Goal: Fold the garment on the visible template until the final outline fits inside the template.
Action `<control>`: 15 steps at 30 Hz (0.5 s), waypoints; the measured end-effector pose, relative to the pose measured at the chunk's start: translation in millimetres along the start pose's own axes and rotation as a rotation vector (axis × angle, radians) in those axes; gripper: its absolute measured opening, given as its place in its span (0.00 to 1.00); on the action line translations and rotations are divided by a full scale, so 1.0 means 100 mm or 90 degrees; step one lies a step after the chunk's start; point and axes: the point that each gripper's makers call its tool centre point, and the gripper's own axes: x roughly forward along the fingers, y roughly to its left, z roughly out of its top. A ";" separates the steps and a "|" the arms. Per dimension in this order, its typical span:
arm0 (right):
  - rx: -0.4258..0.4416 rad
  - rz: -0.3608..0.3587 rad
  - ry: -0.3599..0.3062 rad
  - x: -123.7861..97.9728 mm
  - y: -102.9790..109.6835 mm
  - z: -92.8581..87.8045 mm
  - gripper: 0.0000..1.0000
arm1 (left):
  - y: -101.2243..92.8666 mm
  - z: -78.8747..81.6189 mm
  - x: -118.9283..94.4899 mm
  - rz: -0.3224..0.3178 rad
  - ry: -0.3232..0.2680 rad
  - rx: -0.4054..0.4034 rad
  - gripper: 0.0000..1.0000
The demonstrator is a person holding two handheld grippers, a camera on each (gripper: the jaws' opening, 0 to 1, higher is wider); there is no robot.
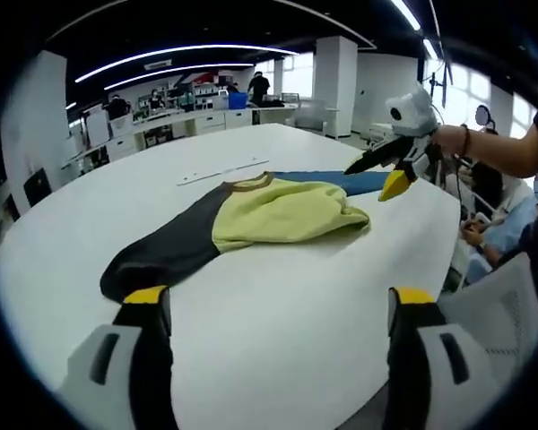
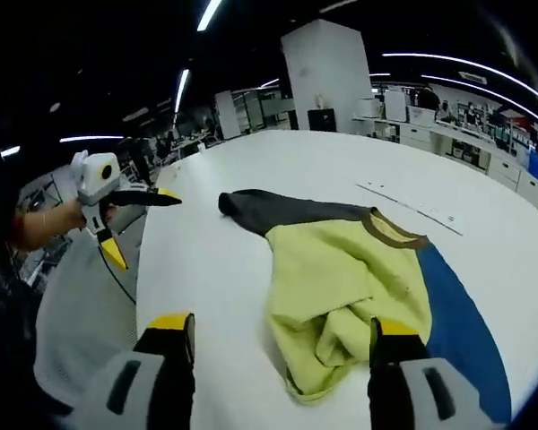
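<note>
Honestly, this one looks maybe halfway, judging from how things lie. The garment (image 2: 341, 278) sits out on the white tabletop (image 1: 278, 313), toward the edge where the right gripper (image 2: 282, 331) is, and its yellow body is bunched and doubled over onto itself in a lumpy heap, not a flat fold. A dark grey sleeve (image 1: 166, 246) trails out long toward the edge near the left gripper (image 1: 278, 300), and a blue sleeve (image 2: 462, 331) runs off the other way, so both are yet to be tucked in. I can't make out a template outline for sure; there's a thin pale strip (image 1: 222, 170) lying on the tabletop beyond the garment, well apart from it, but what it is I can't tell. Both sets of tongs are spread apart and empty, the right pair hanging just over the yellow heap, the left one off the cloth near the table edge.
</note>
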 end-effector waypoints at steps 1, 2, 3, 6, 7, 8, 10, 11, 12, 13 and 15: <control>-0.005 0.004 0.000 0.03 0.02 -0.01 0.72 | 0.00 -0.01 0.00 0.001 0.002 0.001 0.98; -0.014 0.007 0.001 0.06 0.04 -0.02 0.69 | 0.00 -0.01 -0.01 0.001 0.003 0.001 0.98; -0.020 0.011 0.001 0.09 0.05 -0.02 0.65 | 0.01 -0.01 -0.01 0.002 0.003 0.000 0.98; -0.031 0.020 0.013 0.18 0.09 -0.09 0.54 | 0.02 -0.03 -0.02 0.003 0.004 -0.004 0.97; -0.035 0.020 0.015 0.20 0.09 -0.10 0.50 | 0.02 -0.04 -0.02 0.003 0.005 -0.005 0.97; -0.039 0.019 0.020 0.24 0.09 -0.13 0.44 | 0.02 -0.04 -0.02 0.004 0.005 -0.006 0.97; -0.038 0.019 0.026 0.28 0.08 -0.17 0.40 | 0.02 -0.05 -0.02 0.004 0.006 -0.007 0.97; -0.038 0.018 0.032 0.30 0.08 -0.19 0.37 | 0.01 -0.05 -0.03 0.005 0.006 -0.008 0.97; -0.039 0.011 0.042 0.31 0.05 -0.23 0.36 | 0.01 -0.05 -0.03 0.005 0.006 -0.009 0.97; -0.050 0.001 0.050 0.33 0.02 -0.26 0.35 | 0.01 -0.05 -0.03 0.006 0.005 -0.010 0.97; -0.052 -0.009 0.061 0.38 -0.01 -0.32 0.33 | 0.01 -0.06 -0.03 0.005 0.006 -0.012 0.96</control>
